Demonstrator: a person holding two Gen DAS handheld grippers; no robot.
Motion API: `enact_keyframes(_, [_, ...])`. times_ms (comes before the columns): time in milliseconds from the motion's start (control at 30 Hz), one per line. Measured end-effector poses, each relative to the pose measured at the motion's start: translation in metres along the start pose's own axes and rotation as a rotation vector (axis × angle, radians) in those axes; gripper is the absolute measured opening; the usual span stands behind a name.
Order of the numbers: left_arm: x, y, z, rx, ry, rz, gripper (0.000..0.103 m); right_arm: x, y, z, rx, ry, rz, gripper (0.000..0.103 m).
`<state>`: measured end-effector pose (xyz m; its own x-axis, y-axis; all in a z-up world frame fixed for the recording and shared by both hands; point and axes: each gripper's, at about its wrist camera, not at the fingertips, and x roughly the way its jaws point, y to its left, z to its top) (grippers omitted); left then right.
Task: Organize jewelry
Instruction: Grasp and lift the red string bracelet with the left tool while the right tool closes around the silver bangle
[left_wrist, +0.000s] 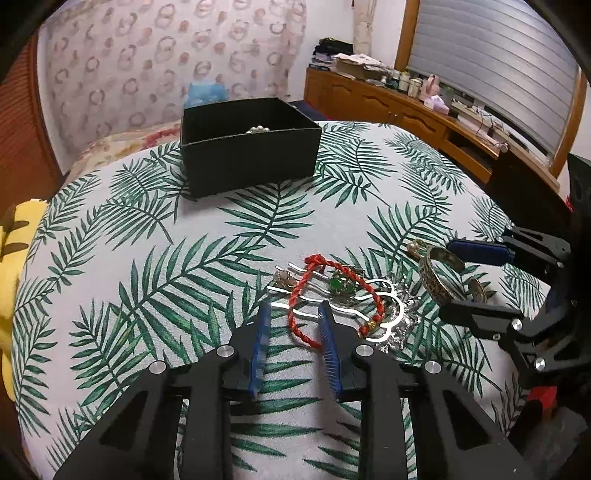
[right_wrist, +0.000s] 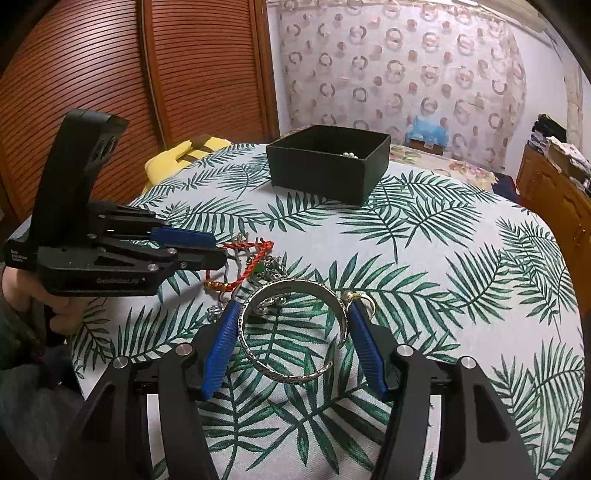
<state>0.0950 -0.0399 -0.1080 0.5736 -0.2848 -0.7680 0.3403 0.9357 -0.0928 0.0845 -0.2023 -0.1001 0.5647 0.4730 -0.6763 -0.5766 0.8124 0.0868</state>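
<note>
A person is holding two black grippers with blue ribbed pads over a round table covered in a white cloth printed with green palm fronds (left_wrist: 110, 258). Pale lettering is showing on the side of the left gripper (right_wrist: 218, 251), starting "Gen", the rest too blurred to read. Its jaws are standing partly open around part of a twisted red cord bracelet with a gold bead (left_wrist: 314, 295), not yet pinching it. The cord is lying over wavy silver hairpins (left_wrist: 354, 310) and a green-stoned piece (left_wrist: 338, 286). The right gripper (right_wrist: 291, 314) is standing wide open, its pads flanking an engraved silver cuff bangle (right_wrist: 291, 332) that is lying flat on the cloth; whether the pads are touching the metal cannot be told. A small gold-toned ring (right_wrist: 364, 300) is sitting just beside the right pad.

Well beyond the jewelry pile, an open black square box (left_wrist: 251, 155) is sitting on the cloth with white pearls (left_wrist: 258, 129) showing inside. Around the table: reddish slatted wooden doors (right_wrist: 110, 74), a curtain printed with pink rings (left_wrist: 166, 55), a wooden sideboard cluttered with bottles and papers (left_wrist: 388, 96) under a grey blind (left_wrist: 498, 66), and something yellow (left_wrist: 14, 258) at the table's edge
</note>
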Motion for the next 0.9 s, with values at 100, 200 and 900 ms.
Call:
enact_keyframes(100, [0.003,0.000,0.000,-0.002,0.009,0.003,0.018,0.003,0.001,-0.003,0.001,0.004,0.001,0.062])
enact_keyframes(200, [0.004,0.001,0.000,-0.005,0.011,-0.005,0.010,0.002,0.002,-0.003,0.000,-0.005,0.001,0.062])
enact_keyframes(900, [-0.048,0.001,0.037,0.030,-0.189,0.006,0.002,-0.005,0.008,0.025,-0.056,-0.024,-0.031,0.062])
